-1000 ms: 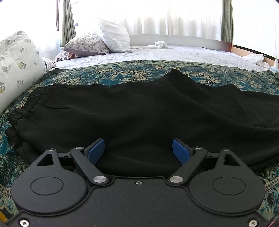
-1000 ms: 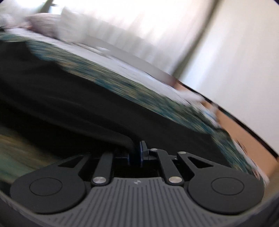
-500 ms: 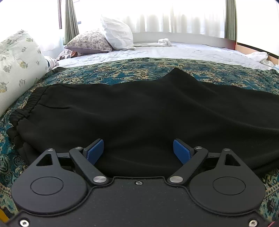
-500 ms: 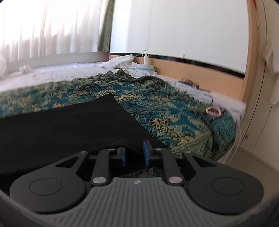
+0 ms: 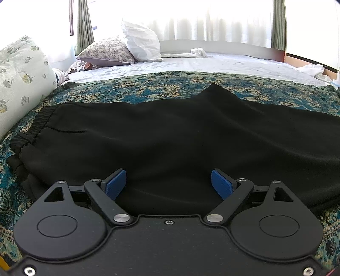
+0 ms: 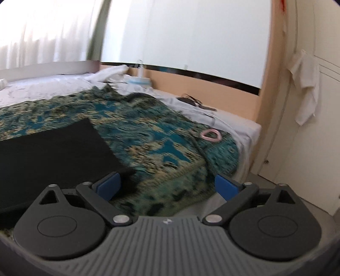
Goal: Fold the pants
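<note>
Black pants (image 5: 170, 135) flat on paisley bedspread (image 5: 148, 85), elastic waistband leftward.

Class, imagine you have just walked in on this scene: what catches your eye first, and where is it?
The black pants dominate, spread flat across the teal patterned bedspread, waistband toward the left in the left wrist view. Beyond them, a white pillow leans by the bright curtained window. In the right wrist view, a small pink ring lies near the bedspread's corner.

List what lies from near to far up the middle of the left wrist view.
Left hand-held gripper, open → black pants → patterned blue bedspread → white sheet → rolled white cloth → curtain.
</note>
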